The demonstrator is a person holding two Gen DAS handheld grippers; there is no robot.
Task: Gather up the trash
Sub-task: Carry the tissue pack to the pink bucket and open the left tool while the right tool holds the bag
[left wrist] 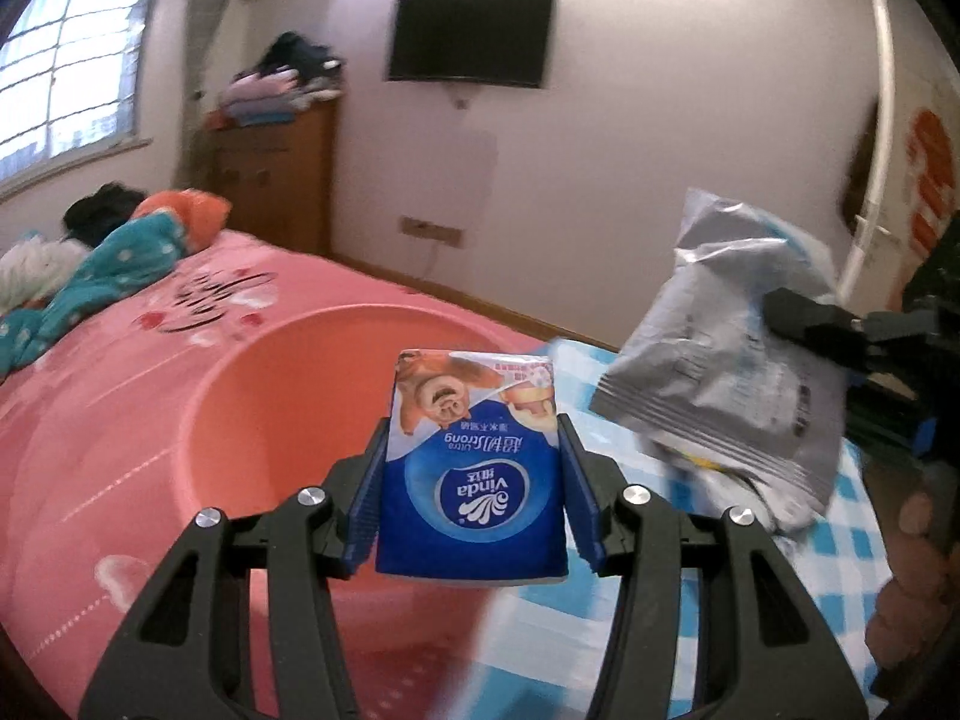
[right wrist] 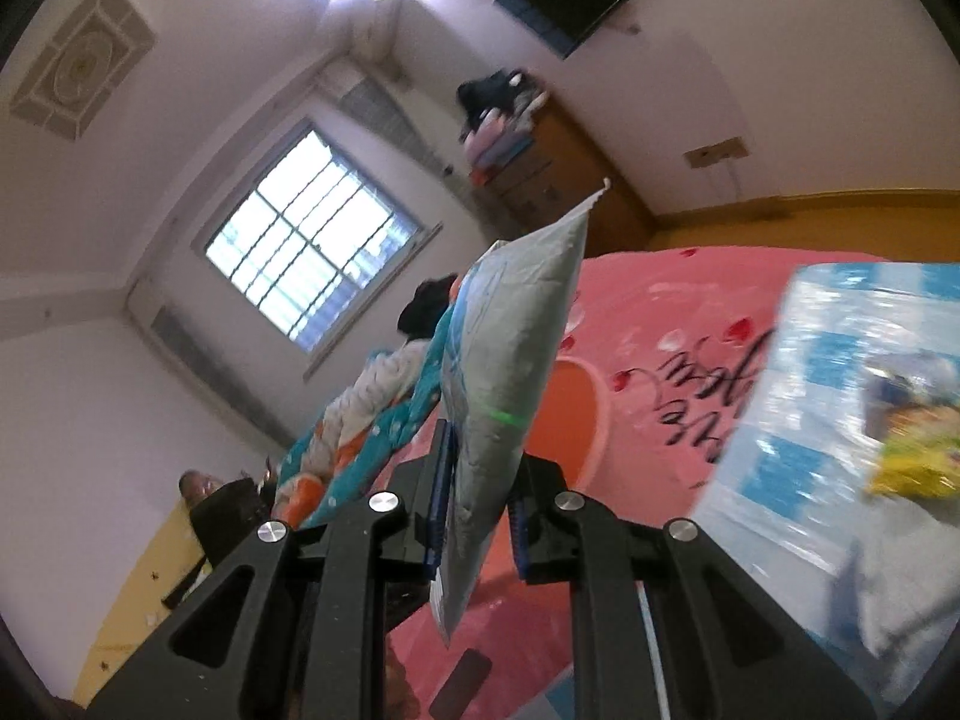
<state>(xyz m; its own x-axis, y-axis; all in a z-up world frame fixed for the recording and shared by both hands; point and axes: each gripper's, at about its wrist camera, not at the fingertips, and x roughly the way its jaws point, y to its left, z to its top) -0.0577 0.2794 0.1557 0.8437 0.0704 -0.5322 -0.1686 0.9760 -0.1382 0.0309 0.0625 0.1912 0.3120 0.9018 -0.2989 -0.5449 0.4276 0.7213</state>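
Note:
In the left wrist view my left gripper (left wrist: 473,483) is shut on a blue tissue pack (left wrist: 471,474), held above the near rim of a pink basin (left wrist: 240,414) on the bed. To the right, the right gripper's fingers (left wrist: 816,324) clamp a silver snack bag (left wrist: 738,354) in the air over a blue checked cloth (left wrist: 840,540). In the right wrist view my right gripper (right wrist: 480,480) is shut on that snack bag (right wrist: 510,348), seen edge-on and pale. Beyond the bag, the orange-pink basin (right wrist: 576,414) is partly hidden.
A pink bedspread (left wrist: 120,360) carries teal and orange clothes (left wrist: 120,258). The checked cloth (right wrist: 840,372) holds a yellow wrapper (right wrist: 912,450). A wooden dresser (left wrist: 276,174) piled with clothes, a wall television (left wrist: 471,39) and a window (left wrist: 72,72) stand beyond. A hand (left wrist: 912,588) shows at right.

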